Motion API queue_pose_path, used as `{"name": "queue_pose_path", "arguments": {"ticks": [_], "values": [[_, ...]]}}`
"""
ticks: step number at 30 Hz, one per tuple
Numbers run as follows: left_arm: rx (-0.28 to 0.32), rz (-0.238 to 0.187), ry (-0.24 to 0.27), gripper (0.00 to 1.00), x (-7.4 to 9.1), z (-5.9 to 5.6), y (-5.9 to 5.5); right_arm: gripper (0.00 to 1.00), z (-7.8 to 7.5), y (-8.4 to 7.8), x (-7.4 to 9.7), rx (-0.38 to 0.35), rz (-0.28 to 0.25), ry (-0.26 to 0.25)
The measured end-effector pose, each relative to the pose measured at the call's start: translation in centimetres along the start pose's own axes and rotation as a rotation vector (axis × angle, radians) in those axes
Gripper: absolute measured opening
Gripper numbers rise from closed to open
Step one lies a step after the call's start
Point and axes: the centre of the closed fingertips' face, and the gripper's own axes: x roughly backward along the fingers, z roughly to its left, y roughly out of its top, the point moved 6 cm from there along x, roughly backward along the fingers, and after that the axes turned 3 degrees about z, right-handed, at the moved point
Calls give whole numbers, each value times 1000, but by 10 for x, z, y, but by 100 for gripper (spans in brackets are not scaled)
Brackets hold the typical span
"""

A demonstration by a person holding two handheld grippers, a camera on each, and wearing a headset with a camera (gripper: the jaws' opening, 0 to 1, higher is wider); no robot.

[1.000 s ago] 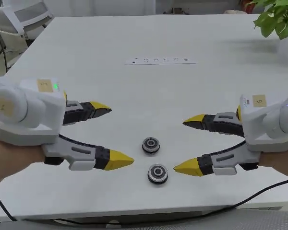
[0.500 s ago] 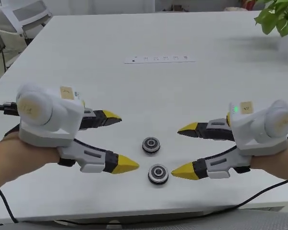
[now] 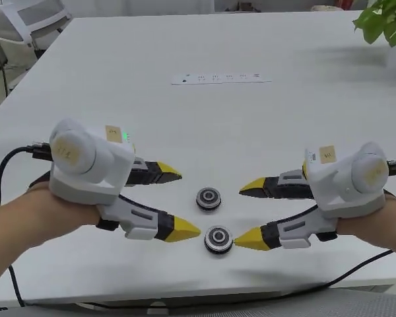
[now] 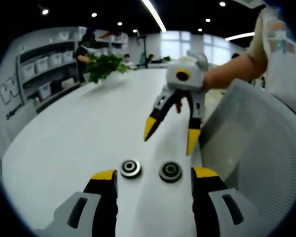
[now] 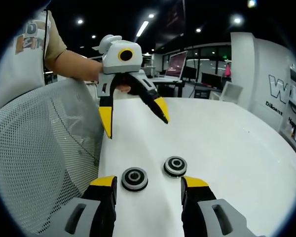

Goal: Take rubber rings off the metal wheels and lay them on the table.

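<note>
**Reporter:** How do your claws stand?

**Operator:** My left claw (image 3: 187,203) and my right claw (image 3: 239,214) have white bodies and black jaws tipped in yellow. They face each other low over the white table (image 3: 185,125). Both are spread wide and grip nothing.

**Reporter:** And the wheels?

**Operator:** Two small round metal wheels lie flat on the table between my tips, just apart from each other. The nearer wheel (image 3: 218,239) sits between my two lower tips, close to both. I cannot tell whether either tip touches it. The farther wheel (image 3: 208,198) lies just beyond it, in the open gap.

**Reporter:** The rings?

**Operator:** Each black rubber ring (image 5: 127,179) is still seated on its wheel.

**Reporter:** Anything else on the table?

**Operator:** A white power strip (image 3: 214,79) lies well beyond the wheels. A green leafy plant (image 3: 383,23) stands at the far right corner.
</note>
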Motion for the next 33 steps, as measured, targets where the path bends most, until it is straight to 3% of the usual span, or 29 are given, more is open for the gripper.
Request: {"name": "queue_pose_path", "arguments": {"ticks": [15, 33], "values": [[-3, 45, -58, 53, -22, -8, -6, 43, 4, -14, -9, -15, 36, 28], [-1, 86, -124, 38, -45, -19, -14, 41, 6, -19, -13, -38, 37, 37]]}}
